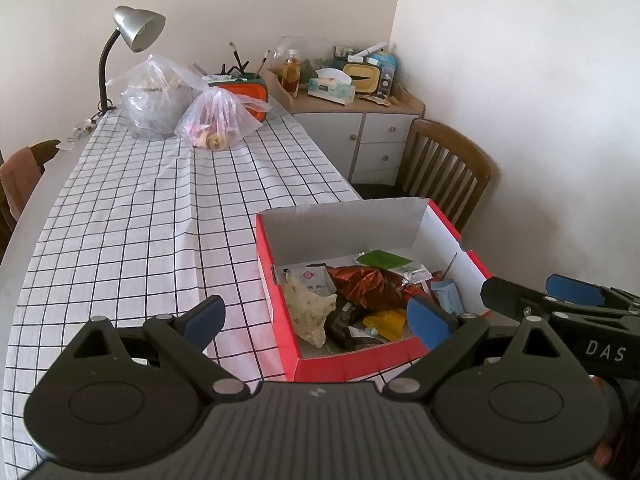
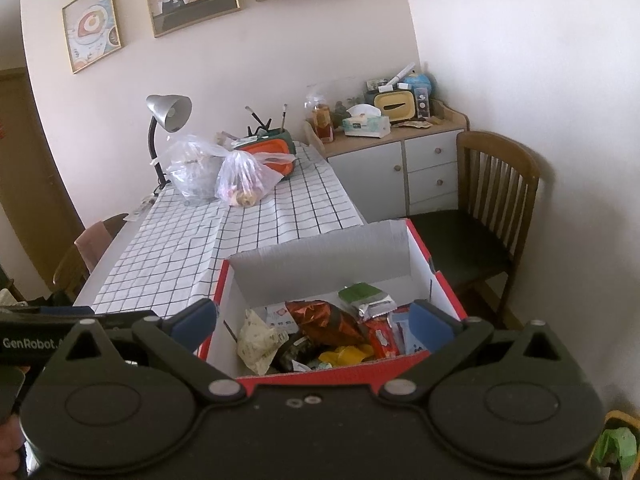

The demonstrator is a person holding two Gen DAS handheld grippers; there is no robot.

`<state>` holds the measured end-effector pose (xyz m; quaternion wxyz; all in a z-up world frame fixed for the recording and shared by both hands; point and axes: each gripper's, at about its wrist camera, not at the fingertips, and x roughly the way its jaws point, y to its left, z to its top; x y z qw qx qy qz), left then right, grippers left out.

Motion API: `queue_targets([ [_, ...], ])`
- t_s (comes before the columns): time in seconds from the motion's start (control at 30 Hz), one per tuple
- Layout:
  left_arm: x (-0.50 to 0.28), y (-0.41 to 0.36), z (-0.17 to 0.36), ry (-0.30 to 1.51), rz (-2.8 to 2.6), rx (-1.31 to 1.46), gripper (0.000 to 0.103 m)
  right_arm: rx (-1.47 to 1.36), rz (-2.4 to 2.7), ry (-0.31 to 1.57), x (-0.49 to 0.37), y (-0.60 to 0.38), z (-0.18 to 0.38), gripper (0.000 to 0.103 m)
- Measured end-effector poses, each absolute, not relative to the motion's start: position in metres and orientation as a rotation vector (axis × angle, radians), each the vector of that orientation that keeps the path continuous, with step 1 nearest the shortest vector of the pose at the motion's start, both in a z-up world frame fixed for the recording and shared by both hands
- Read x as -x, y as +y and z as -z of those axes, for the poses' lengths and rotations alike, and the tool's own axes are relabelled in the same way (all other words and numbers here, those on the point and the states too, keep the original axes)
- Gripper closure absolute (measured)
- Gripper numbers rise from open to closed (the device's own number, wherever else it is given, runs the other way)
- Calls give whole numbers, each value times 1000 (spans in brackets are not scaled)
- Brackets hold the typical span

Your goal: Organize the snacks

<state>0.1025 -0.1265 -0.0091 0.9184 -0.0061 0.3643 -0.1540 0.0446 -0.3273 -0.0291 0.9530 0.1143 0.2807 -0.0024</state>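
Checked tablecloth (image 1: 140,208) covers the table | Left wrist view: my left gripper (image 1: 316,316) spread wide, empty, beside the red box (image 1: 276,280) holding mixed snacks (image 1: 360,288); right gripper (image 1: 540,292) also empty, apparently parted | Right wrist view: it hovers over the box | Step: snacks apparently boxed; next, pick one packet to sort.

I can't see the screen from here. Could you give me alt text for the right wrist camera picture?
An open red box with white inner walls sits on a checked tablecloth, full of mixed snack packets. The open, empty right gripper frames it from the near side. Behind stand plastic bags, a desk lamp and a wooden chair.
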Motion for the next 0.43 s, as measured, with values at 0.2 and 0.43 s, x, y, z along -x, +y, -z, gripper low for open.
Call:
queue_targets([
  [0.2, -102, -127, 11, 758, 333, 12, 5, -238, 28, 583, -42, -328, 30, 0],
  [0.43, -101, -126, 13, 763, 342, 14, 5, -243, 37, 595, -40, -326, 34, 0],
])
